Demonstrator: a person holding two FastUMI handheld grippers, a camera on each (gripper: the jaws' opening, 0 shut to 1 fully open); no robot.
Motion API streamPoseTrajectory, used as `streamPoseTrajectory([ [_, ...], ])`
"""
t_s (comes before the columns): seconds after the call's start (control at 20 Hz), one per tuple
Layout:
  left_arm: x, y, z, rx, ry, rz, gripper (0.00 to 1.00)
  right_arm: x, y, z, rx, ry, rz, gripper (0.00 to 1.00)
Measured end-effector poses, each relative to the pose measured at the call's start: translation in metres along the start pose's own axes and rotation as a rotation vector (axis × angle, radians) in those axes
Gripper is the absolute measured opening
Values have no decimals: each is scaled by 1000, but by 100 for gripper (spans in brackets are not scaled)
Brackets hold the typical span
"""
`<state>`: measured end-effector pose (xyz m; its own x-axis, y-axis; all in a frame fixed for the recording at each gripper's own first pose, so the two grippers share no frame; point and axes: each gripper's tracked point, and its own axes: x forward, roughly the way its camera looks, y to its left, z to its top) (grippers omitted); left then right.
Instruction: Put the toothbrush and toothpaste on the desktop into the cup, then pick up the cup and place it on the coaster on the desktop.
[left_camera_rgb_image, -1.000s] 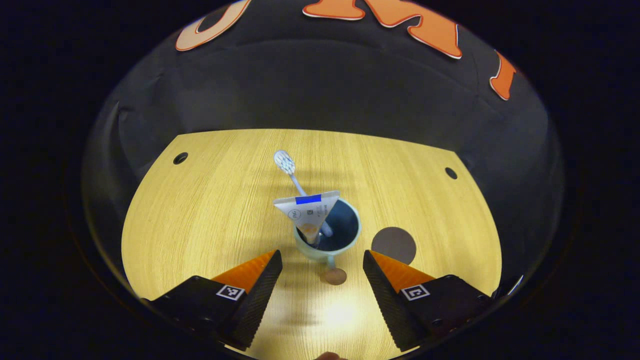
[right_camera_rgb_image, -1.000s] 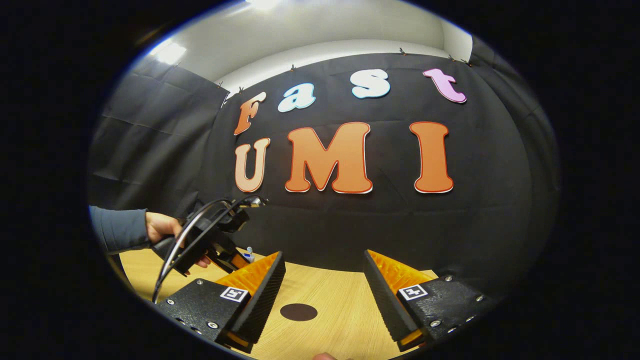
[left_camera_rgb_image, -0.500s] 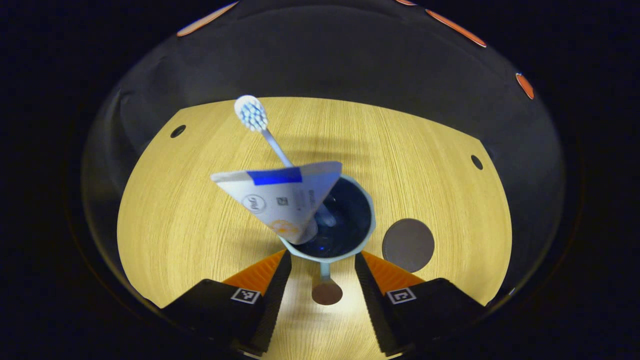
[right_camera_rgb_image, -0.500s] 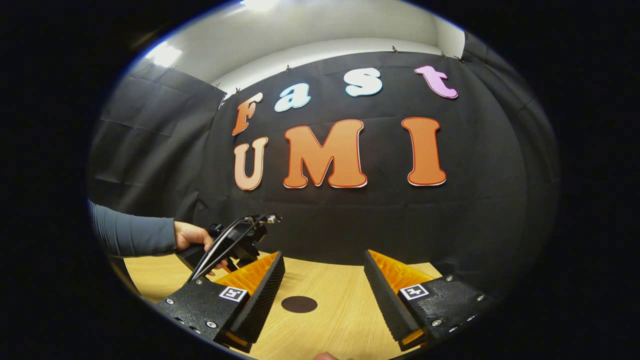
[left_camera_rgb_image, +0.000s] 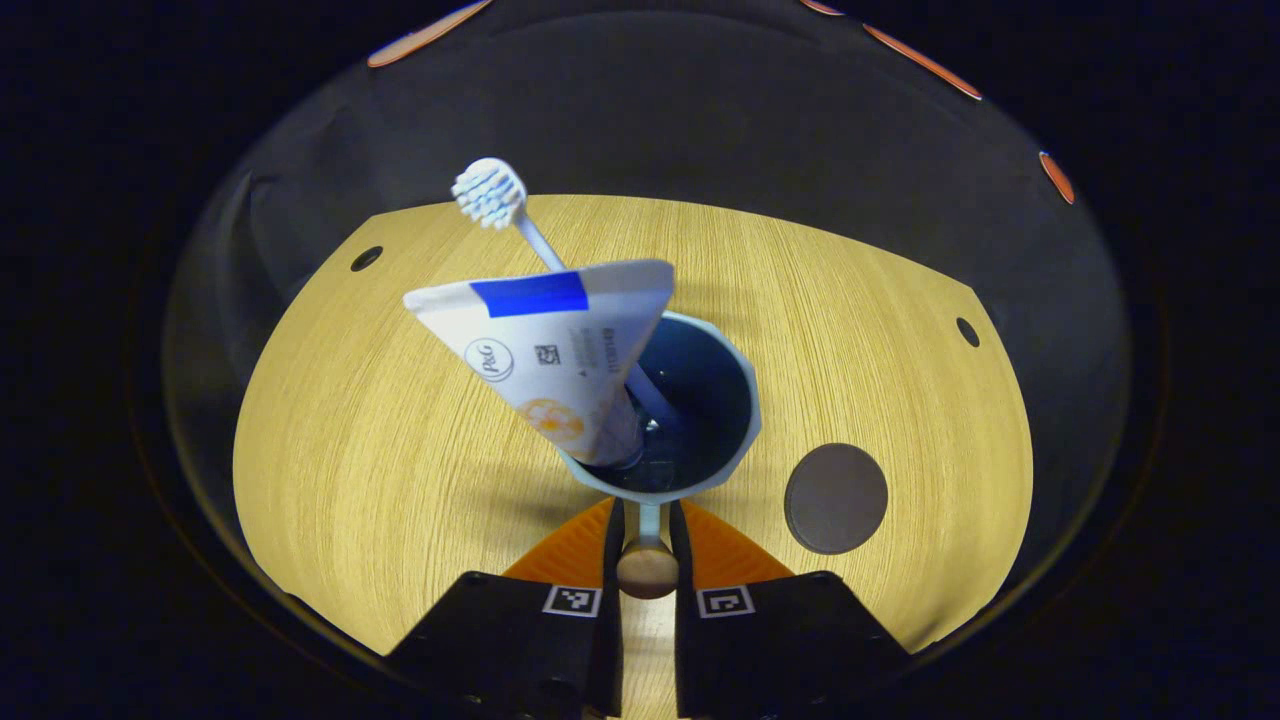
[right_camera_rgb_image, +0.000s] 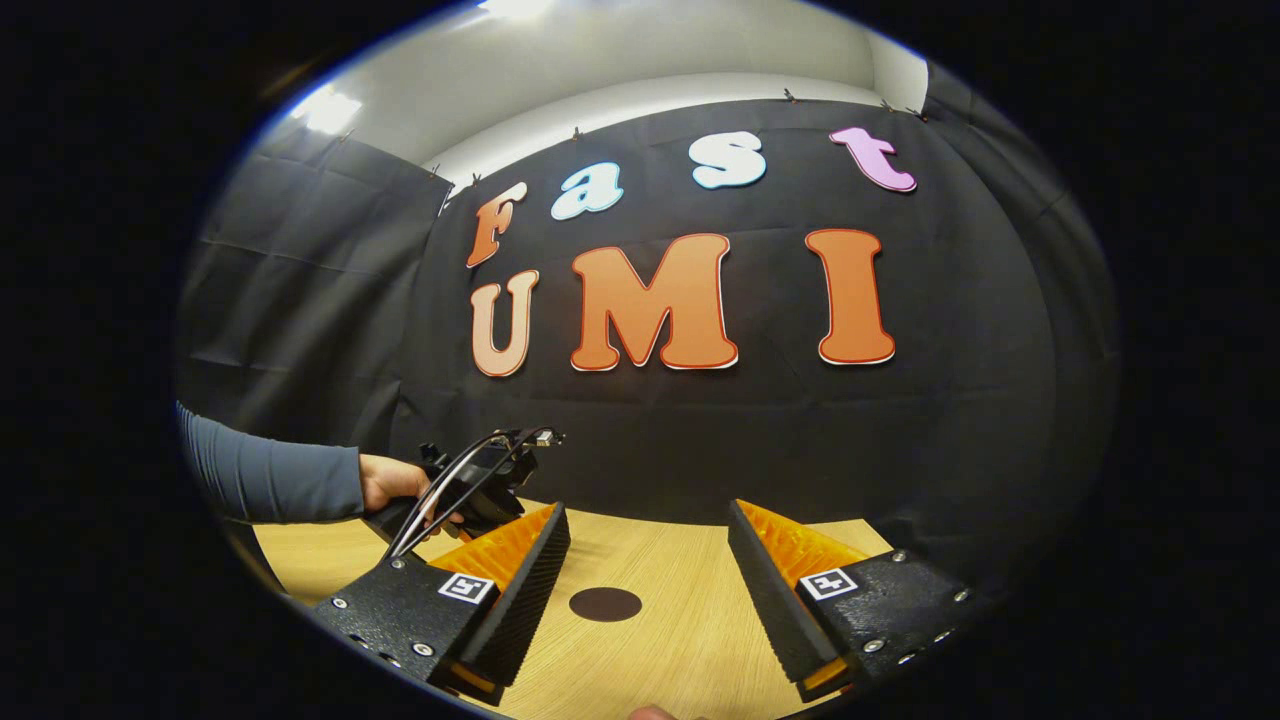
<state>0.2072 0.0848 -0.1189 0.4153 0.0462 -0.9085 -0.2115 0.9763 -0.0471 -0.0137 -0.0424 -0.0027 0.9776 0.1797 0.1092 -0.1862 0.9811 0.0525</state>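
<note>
A pale blue cup (left_camera_rgb_image: 735, 385) stands on the wooden desktop (left_camera_rgb_image: 380, 420) in the left gripper view. A white toothpaste tube (left_camera_rgb_image: 550, 345) and a toothbrush (left_camera_rgb_image: 492, 193) lean out of it to the upper left. My left gripper (left_camera_rgb_image: 647, 535) is shut on the cup's handle (left_camera_rgb_image: 648, 570), whose round brown end shows between the fingers. The dark round coaster (left_camera_rgb_image: 836, 498) lies just right of the cup. In the right gripper view my right gripper (right_camera_rgb_image: 648, 560) stands open above the desktop with nothing in it, the coaster (right_camera_rgb_image: 605, 604) lying ahead of it.
In the right gripper view a person's hand (right_camera_rgb_image: 390, 480) and grey sleeve (right_camera_rgb_image: 265, 478) hold the other gripper at the left. Two small holes (left_camera_rgb_image: 365, 258) (left_camera_rgb_image: 966, 331) mark the desktop's far corners. Black cloth wall closes the back.
My left gripper has closed in from open to shut on the cup's handle. The cup looms larger and closer. The right gripper has barely moved.
</note>
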Motion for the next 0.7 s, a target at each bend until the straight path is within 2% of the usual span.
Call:
streamPoseTrajectory([
  [0.35, -15, -7, 13, 67, -92, -12, 18, 4, -2, -6, 31, 26, -25, 95],
  [0.7, -28, -22, 17, 158, -137, -95, 18, -1, -11, -3, 42, 26, -58, 95],
])
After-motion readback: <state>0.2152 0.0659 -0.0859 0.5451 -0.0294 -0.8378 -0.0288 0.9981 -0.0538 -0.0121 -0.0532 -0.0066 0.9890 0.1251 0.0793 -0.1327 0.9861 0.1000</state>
